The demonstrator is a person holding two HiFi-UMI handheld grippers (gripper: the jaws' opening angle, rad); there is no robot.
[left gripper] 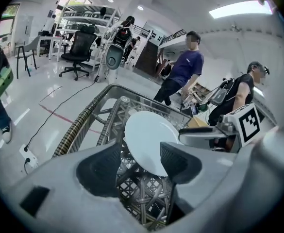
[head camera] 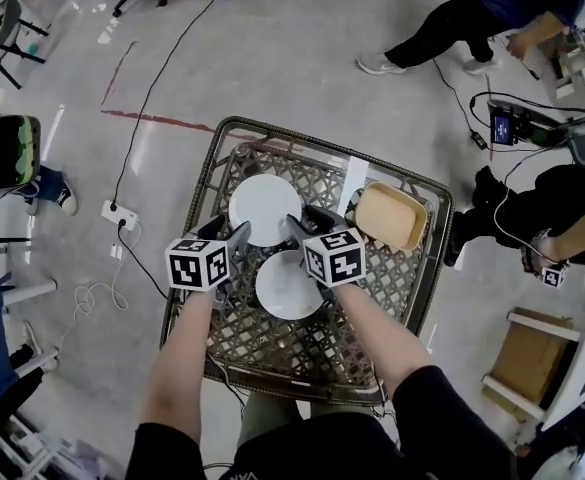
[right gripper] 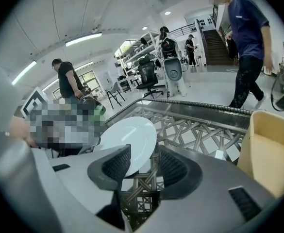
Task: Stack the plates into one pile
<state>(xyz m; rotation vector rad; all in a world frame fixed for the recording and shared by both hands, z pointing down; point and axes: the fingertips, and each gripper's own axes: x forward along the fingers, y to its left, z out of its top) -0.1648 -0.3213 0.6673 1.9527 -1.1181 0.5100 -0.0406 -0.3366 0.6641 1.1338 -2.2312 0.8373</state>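
Observation:
Two white plates lie apart on the woven table (head camera: 272, 353). The far plate (head camera: 265, 206) is the bigger one, and the near plate (head camera: 288, 286) sits between my two marker cubes. My left gripper (head camera: 234, 240) is at the far plate's near-left edge and my right gripper (head camera: 297, 230) at its near-right edge. In the left gripper view the far plate (left gripper: 149, 137) lies flat just beyond the left gripper (left gripper: 139, 154), whose jaws stand open with its rim between them. In the right gripper view the right gripper (right gripper: 144, 154) is open too, its left jaw overlapping the far plate (right gripper: 129, 137).
A tan square dish (head camera: 390, 216) sits at the table's far right corner, also seen as the tan dish (right gripper: 273, 154). People stand beyond the table (head camera: 472, 18) and to the right. Cables and a power strip (head camera: 118, 214) lie on the floor at left.

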